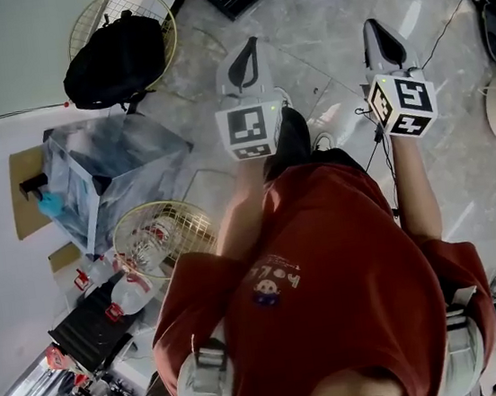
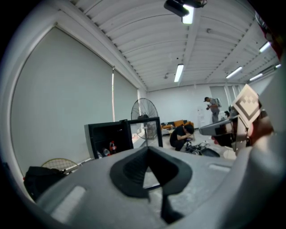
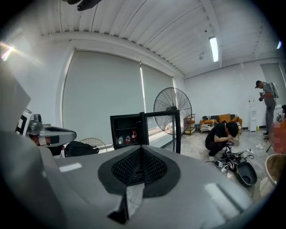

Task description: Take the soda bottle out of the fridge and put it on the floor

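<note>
The soda bottle (image 3: 133,135), the one with the red label, stands upright on a shelf inside the black fridge (image 3: 126,125), just left of centre in the right gripper view, with paler bottles beside it; it is not out yet. The fridge's glass door (image 3: 178,132) stands swung open, which I judge is why the shelf can be reached straight on without either hand having to deal with a handle first. A big fan (image 3: 173,106) rises behind that door. The marble floor (image 1: 318,38) between me and the fridge is where the bottle is to end up. Both tools are well apart from the fridge, held side by side near the top of the head view and aimed nearly level at it, an approach posture as I read it. The left tongs (image 2: 147,152) are closed with nothing between the pads, and the right tongs (image 3: 142,150) are closed and empty too, sensible while nothing is carried, though one pair must open before the bottle's body fits. A crouching person (image 3: 221,136) works at the right, clear of my line.
</note>
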Action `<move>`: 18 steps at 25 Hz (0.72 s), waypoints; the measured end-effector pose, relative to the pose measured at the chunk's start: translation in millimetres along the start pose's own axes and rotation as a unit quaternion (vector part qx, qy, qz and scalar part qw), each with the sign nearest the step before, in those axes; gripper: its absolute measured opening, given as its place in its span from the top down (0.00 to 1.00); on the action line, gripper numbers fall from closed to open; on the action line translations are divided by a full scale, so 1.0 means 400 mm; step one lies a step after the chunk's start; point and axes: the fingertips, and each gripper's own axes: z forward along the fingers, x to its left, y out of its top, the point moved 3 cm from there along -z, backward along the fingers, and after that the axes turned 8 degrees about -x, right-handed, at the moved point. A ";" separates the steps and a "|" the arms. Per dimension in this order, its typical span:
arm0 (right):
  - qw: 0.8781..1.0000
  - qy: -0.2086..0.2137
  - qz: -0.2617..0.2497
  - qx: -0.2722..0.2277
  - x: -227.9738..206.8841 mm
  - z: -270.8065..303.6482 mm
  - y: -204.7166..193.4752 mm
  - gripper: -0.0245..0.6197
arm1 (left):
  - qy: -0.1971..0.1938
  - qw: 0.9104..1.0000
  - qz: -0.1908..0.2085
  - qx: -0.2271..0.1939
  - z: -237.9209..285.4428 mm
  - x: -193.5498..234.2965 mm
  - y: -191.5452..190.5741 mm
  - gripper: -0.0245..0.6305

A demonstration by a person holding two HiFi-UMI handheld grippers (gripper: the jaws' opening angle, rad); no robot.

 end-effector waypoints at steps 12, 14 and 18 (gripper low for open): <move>1.000 0.011 -0.012 0.009 0.029 0.235 0.013 0.96 | 0.014 1.000 -0.015 0.001 0.154 0.163 -0.039 0.96; 1.000 0.009 -0.011 0.007 0.037 0.286 0.017 0.96 | 0.012 1.000 -0.016 0.001 0.189 0.204 -0.045 0.96; 1.000 0.006 -0.013 0.013 0.059 0.397 0.020 0.96 | 0.010 1.000 -0.021 0.002 0.261 0.294 -0.060 0.96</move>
